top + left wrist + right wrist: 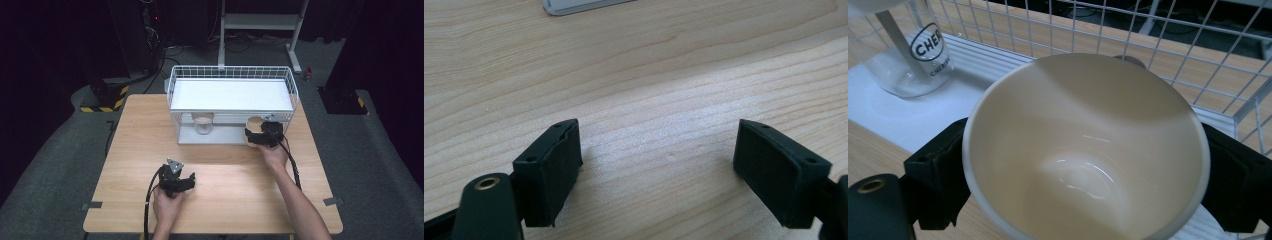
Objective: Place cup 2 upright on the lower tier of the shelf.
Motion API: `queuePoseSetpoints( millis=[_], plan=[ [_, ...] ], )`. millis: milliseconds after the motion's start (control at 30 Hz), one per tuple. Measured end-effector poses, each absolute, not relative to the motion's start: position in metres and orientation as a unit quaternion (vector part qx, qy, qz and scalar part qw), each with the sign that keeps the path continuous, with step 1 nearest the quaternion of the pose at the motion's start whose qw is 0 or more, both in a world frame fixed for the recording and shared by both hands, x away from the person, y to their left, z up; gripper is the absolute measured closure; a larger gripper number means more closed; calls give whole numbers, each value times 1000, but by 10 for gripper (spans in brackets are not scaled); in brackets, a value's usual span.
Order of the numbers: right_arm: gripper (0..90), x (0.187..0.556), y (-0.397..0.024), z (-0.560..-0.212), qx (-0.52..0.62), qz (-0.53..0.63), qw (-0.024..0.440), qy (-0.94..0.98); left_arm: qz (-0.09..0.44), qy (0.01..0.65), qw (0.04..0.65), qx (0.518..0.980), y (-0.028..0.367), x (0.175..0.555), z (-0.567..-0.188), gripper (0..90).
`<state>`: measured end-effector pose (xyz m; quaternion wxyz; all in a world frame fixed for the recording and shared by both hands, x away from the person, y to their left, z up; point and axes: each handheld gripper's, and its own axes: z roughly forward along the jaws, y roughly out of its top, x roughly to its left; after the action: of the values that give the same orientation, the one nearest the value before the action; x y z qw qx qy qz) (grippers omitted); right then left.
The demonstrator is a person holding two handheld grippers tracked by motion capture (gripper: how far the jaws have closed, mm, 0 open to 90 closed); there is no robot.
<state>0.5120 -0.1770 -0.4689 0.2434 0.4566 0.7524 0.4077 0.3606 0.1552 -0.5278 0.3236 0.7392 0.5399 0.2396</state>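
While the right tool (1083, 165) clamps a cream cup (1083, 145) by its sides at the front right of the white wire rack (232, 75), the left tool (656, 170) rests wide and empty over the wooden surface (649, 75). The cup sits just at the rack's lower shelf (893, 115), near a clear glass jar (903, 50). Its smooth, tapered wall could slip through the pads, and a careless push could knock the rim against the wires or the jar.

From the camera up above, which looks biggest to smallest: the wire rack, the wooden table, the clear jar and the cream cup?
1. wooden table
2. wire rack
3. clear jar and cream cup: these look about alike; the rack's shelf and the right gripper partly hide them, so I won't rank them.
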Motion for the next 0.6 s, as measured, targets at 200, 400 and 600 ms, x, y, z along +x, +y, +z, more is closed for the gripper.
queuePoseSetpoints(
  millis=[200, 400, 600],
  plan=[
    [93, 512, -177, -470, 454, 410, 245, 752, 240, 540, 324, 739, 155, 361, -528, 198],
    [89, 512, -178, -471, 449, 412, 252, 752, 240, 540, 324, 739, 155, 361, -528, 198],
    [84, 511, -180, -469, 456, 419, 240, 748, 240, 540, 324, 739, 155, 361, -528, 198]
  ],
)
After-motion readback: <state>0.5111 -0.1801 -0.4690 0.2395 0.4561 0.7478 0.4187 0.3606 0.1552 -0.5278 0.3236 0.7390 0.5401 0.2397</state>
